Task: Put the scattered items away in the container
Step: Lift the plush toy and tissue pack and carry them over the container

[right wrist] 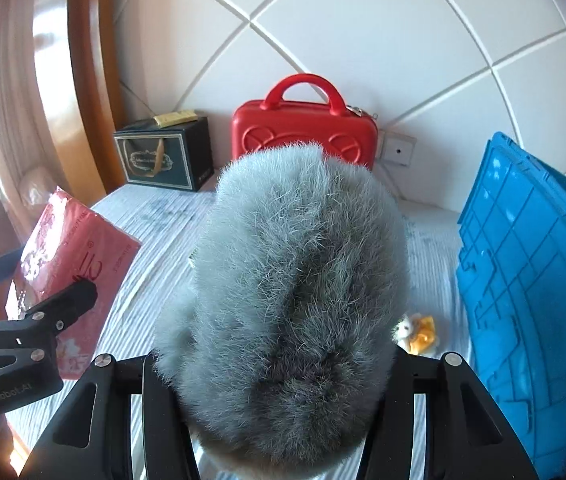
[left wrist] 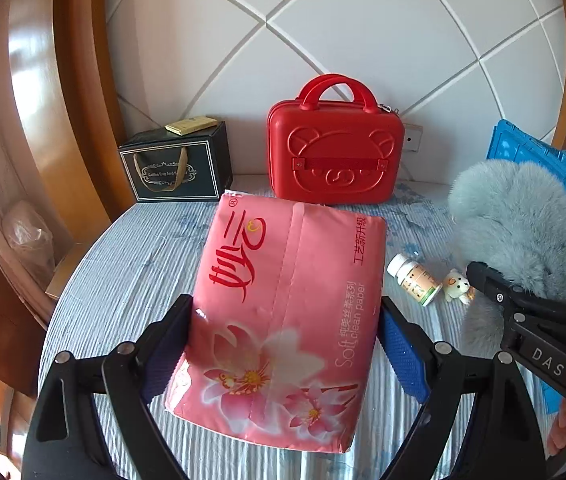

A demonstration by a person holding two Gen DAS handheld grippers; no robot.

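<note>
Left gripper (left wrist: pixel 287 344): jaws spread wide and clamped on the tissue pack (left wrist: pixel 283 312), one blue pad (left wrist: pixel 403 354) pressed on each long side.
Tissue pack: pink, flowers printed on it, held above the bed (left wrist: pixel 131 264), running straight out ahead of the gripper toward the head edge (its far end tilts a little up).
Right gripper (right wrist: pixel 283 396): pinching the fur ball (right wrist: pixel 299 280), jaws drawn in on its near end; the pads are buried in fur.
Fur ball: grey, fluffy, held off the bed and spilling forward past the fingers, so it hides most of what lies ahead.
Crate (right wrist: pixel 531 300): blue, at the right edge of the bed, just right of the fur ball; its ribbed wall faces us, tilted.
Bottle (left wrist: pixel 413 278): small, white cap, lying on its side on the bed, right of the tissue pack.
Bear (left wrist: pixel 457 286): tiny toy, beside the bottle, between it and the crate.
Case (left wrist: pixel 335 148): red, bear face moulded on it, upright at the head edge against the white padded headboard (left wrist: pixel 363 32).
Box (left wrist: pixel 177 164): dark gift box, far left corner, left of the case (a flat gold packet on top).
</note>
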